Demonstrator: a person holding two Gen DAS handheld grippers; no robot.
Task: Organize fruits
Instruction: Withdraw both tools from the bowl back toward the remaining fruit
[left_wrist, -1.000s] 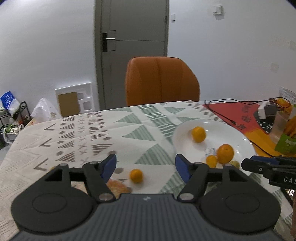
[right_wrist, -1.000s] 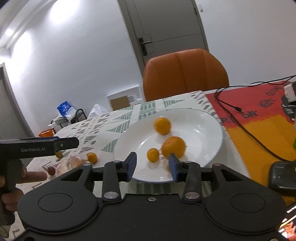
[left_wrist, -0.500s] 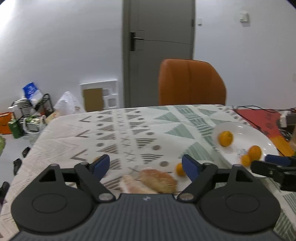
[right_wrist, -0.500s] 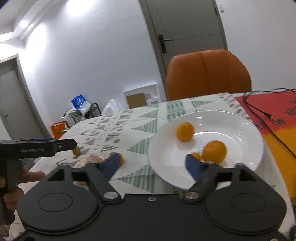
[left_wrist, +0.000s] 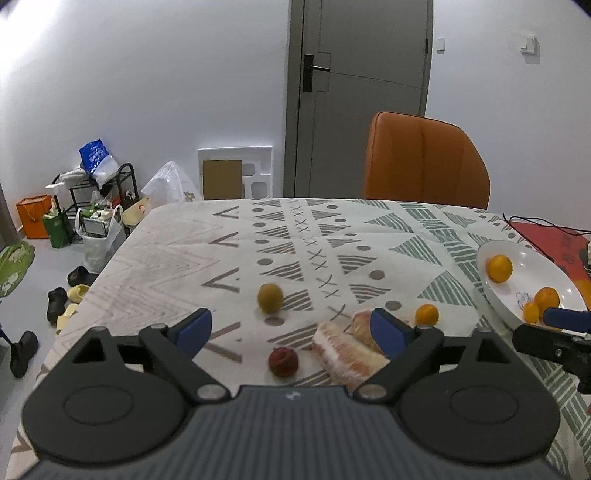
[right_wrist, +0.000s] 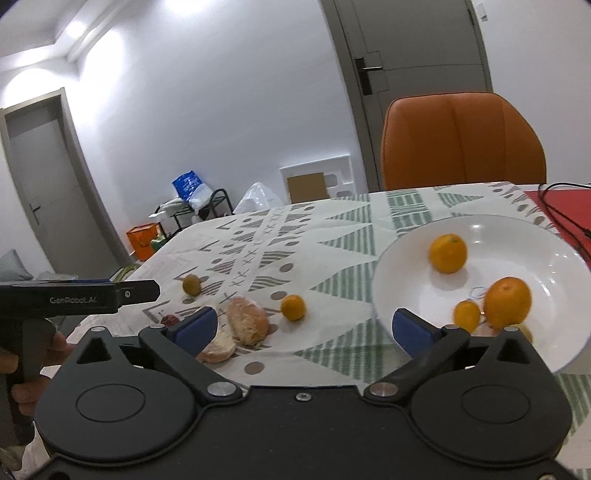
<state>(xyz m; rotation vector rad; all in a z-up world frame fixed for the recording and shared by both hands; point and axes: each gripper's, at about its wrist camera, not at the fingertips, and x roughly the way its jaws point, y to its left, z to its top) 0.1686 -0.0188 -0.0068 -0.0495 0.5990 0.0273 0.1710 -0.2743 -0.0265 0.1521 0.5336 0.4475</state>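
Nearest the table's (left_wrist: 170, 254) front edge, the left gripper (left_wrist: 291, 330) hangs with its jaws spread wide and nothing between them; the right gripper (right_wrist: 303, 326) is likewise wide open and empty, close to the near rim of the white plate (right_wrist: 399, 258).

Just beyond the left gripper, near the front edge, lie a small dark red fruit (left_wrist: 283, 362) and two peeled pinkish citrus pieces (left_wrist: 347, 354) touching each other. A small orange (left_wrist: 426, 314) sits just past them, between the pieces and the plate, and an olive-green round fruit (left_wrist: 270, 297) rests further in, toward the table's middle.

At the right edge, the plate already holds three oranges (right_wrist: 506, 302), with something pale and yellowish at its near rim, partly hidden.

By my reckoning the job is about half done: five loose pieces remain on the cloth to gather.
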